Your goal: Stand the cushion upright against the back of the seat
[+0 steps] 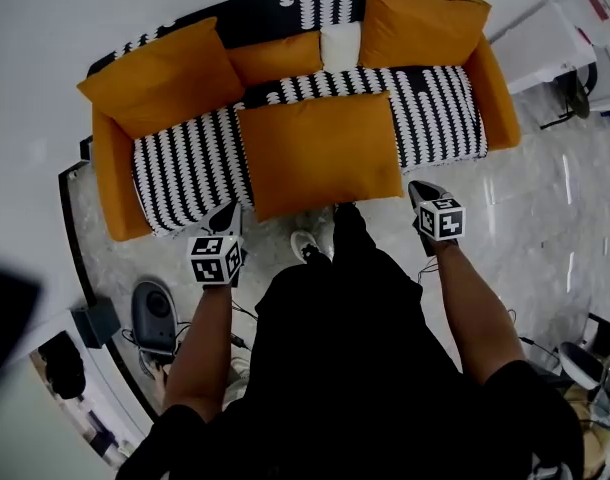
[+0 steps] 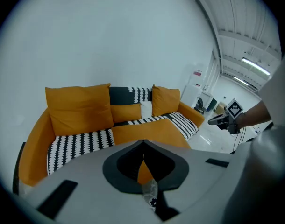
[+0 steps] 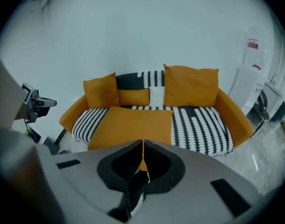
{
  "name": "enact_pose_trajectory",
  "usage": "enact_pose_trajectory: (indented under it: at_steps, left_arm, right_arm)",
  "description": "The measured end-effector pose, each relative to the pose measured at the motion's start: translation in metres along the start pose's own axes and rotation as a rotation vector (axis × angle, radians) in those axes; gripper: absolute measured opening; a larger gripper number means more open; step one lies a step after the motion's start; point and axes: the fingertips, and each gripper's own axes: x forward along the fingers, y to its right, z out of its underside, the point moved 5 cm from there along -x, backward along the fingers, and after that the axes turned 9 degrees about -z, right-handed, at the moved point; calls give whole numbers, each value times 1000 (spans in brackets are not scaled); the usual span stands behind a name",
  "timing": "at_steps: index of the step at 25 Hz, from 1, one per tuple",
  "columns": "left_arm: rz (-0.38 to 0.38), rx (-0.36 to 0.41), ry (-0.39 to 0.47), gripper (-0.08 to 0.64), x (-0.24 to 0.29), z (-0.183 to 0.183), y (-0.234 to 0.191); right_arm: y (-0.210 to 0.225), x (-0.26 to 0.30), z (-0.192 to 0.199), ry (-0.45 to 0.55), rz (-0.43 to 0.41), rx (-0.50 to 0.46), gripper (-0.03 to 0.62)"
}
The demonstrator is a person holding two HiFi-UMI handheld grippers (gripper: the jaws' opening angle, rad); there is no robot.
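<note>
A large orange cushion [image 1: 320, 153] lies flat on the middle of the striped sofa seat [image 1: 440, 118], its front edge hanging over the seat's front. It also shows in the left gripper view [image 2: 147, 130] and the right gripper view [image 3: 131, 124]. My left gripper [image 1: 228, 215] hangs shut and empty just off the cushion's front left corner. My right gripper [image 1: 418, 190] is shut and empty by the front right corner. In each gripper view the jaws are closed with nothing between them, left gripper [image 2: 143, 149], right gripper [image 3: 143, 147], and point at the cushion.
Against the sofa back stand a big orange cushion at the left [image 1: 160, 76], another at the right [image 1: 422, 23], and a small orange one [image 1: 277, 58] and a white one [image 1: 340, 46] between them. A grey device [image 1: 153, 316] and cables lie on the floor at the left. White appliances [image 1: 555, 38] stand at the right.
</note>
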Motion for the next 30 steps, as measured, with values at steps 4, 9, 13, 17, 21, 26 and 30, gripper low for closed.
enact_pose_trajectory:
  at_steps: [4, 9, 13, 17, 21, 26, 30]
  left_arm:
    - [-46, -24, -56, 17, 23, 21, -12]
    - [-95, 50, -172, 17, 57, 68, -18]
    - [-91, 80, -331, 18, 89, 127, -19]
    - [-61, 85, -390, 20, 112, 161, -14]
    - [-29, 107, -425, 21, 130, 191, -13]
    - [-41, 133, -499, 133, 160, 231, -17]
    - [-40, 144, -580, 146, 178, 262, -20]
  right_arm:
    - [19, 27, 18, -67, 8, 30, 38]
    - [45, 58, 58, -202, 40, 37, 38]
    - [59, 76, 90, -325, 75, -29, 40]
    - [67, 95, 111, -405, 66, -74, 41]
    - [69, 113, 122, -431, 59, -105, 41]
    - [75, 135, 135, -472, 42, -136, 129]
    - [86, 150, 148, -527, 39, -159, 152]
